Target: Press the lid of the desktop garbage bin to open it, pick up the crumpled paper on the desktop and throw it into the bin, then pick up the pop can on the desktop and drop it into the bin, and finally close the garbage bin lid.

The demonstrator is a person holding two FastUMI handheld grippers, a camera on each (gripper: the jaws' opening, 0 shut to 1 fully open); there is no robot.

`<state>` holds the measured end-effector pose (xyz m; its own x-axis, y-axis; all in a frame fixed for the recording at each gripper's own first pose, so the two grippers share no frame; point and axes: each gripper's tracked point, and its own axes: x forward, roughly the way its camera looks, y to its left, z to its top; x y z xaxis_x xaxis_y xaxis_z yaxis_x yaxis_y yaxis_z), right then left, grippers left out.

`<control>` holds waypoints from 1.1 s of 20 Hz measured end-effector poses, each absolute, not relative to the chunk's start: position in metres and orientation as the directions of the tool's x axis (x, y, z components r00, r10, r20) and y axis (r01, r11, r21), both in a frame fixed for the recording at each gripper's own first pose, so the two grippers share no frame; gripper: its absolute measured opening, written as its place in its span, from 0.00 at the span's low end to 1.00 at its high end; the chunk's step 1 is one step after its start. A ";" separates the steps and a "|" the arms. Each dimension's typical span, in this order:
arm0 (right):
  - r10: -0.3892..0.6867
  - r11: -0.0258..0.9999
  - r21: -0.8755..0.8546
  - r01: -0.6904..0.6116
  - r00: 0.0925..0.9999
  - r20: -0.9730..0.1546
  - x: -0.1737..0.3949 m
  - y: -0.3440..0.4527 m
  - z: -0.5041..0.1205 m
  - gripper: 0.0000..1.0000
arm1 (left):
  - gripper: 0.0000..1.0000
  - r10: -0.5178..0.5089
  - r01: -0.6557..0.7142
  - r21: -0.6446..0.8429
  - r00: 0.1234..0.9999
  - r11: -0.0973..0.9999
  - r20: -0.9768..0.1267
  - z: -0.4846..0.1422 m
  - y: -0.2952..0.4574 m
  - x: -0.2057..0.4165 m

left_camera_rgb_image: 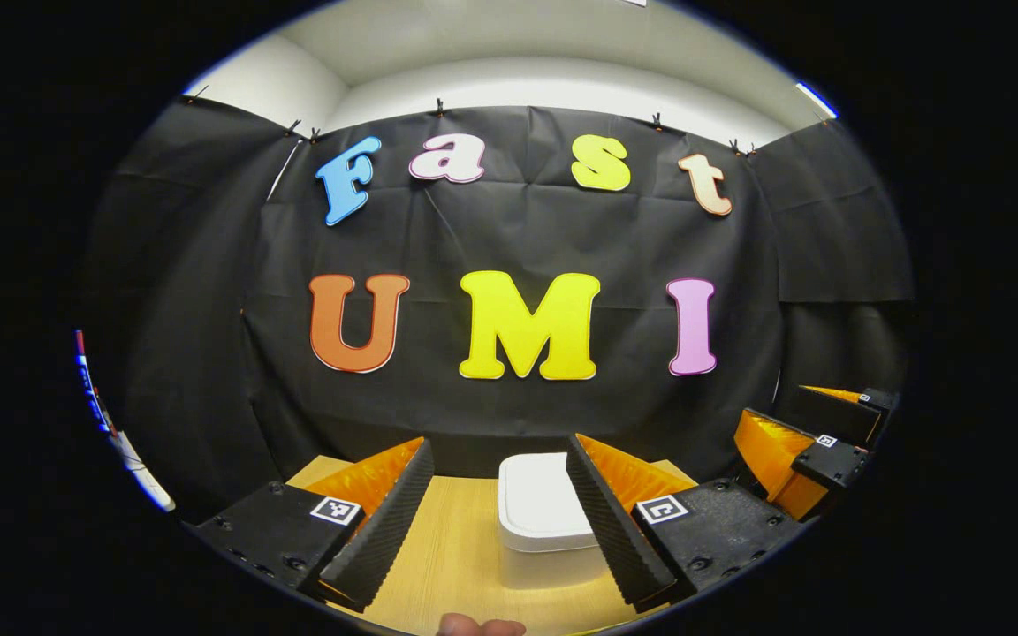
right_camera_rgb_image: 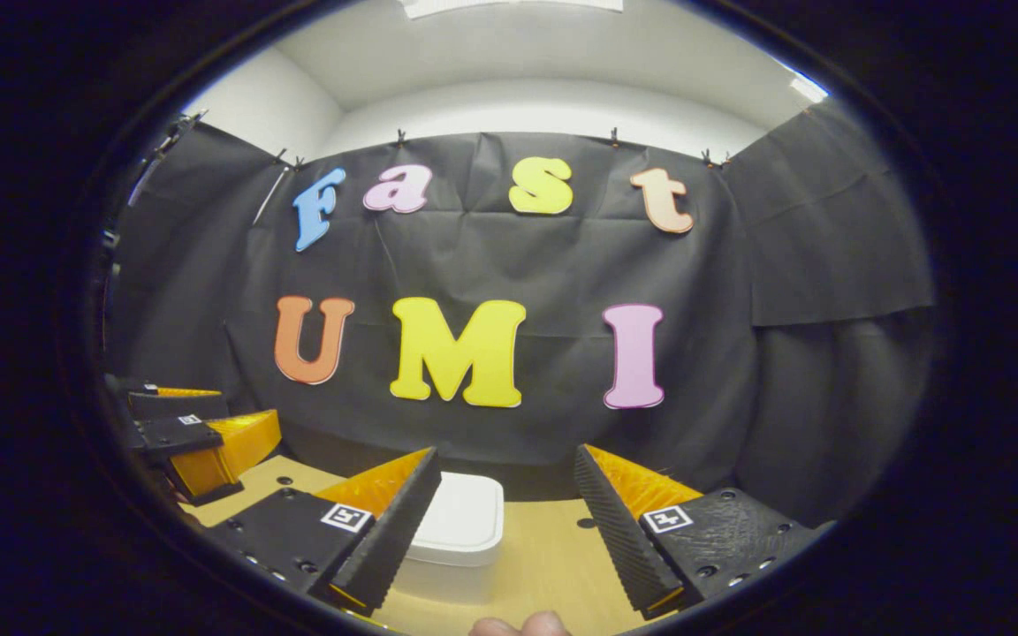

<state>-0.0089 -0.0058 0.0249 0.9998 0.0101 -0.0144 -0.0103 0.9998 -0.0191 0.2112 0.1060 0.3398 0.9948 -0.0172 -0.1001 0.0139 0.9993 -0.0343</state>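
Note:
A white bin (left_camera_rgb_image: 543, 521) with its lid down stands on the wooden desktop (left_camera_rgb_image: 456, 556), ahead of my left gripper (left_camera_rgb_image: 502, 468) and a little right of its middle line. That gripper is open, with nothing between its fingers. In the right gripper view the same bin (right_camera_rgb_image: 456, 530) sits partly behind the left finger of my right gripper (right_camera_rgb_image: 505, 477), which is also open and empty. The right gripper (left_camera_rgb_image: 814, 442) shows at the far right of the left gripper view. The left gripper (right_camera_rgb_image: 200, 433) shows at the far left of the right gripper view.
Black cloth forms the booth's wall (left_camera_rgb_image: 509, 247) close behind the bin. A fingertip (left_camera_rgb_image: 478, 626) peeks in at the bottom edge of the left gripper view, and another fingertip (right_camera_rgb_image: 522, 625) at the bottom of the right gripper view.

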 end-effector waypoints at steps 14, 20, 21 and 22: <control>0.053 0.998 -0.015 -0.053 0.998 -0.023 0.002 0.011 0.021 0.95 | 0.97 0.024 -0.025 -0.016 0.997 1.000 -0.075 0.346 0.118 0.210; 0.045 0.999 -0.008 -0.046 0.999 -0.024 0.003 0.008 0.020 0.95 | 0.97 0.028 -0.029 -0.015 0.997 0.999 -0.071 0.347 0.118 0.209; 0.044 0.999 -0.007 -0.044 0.999 -0.026 0.003 0.007 0.020 0.95 | 0.98 0.028 -0.029 -0.014 0.997 0.999 -0.071 0.348 0.117 0.208; 0.043 0.999 -0.007 -0.043 0.999 -0.028 0.003 0.006 0.019 0.95 | 0.98 0.029 -0.030 -0.014 0.997 0.999 -0.070 0.347 0.117 0.209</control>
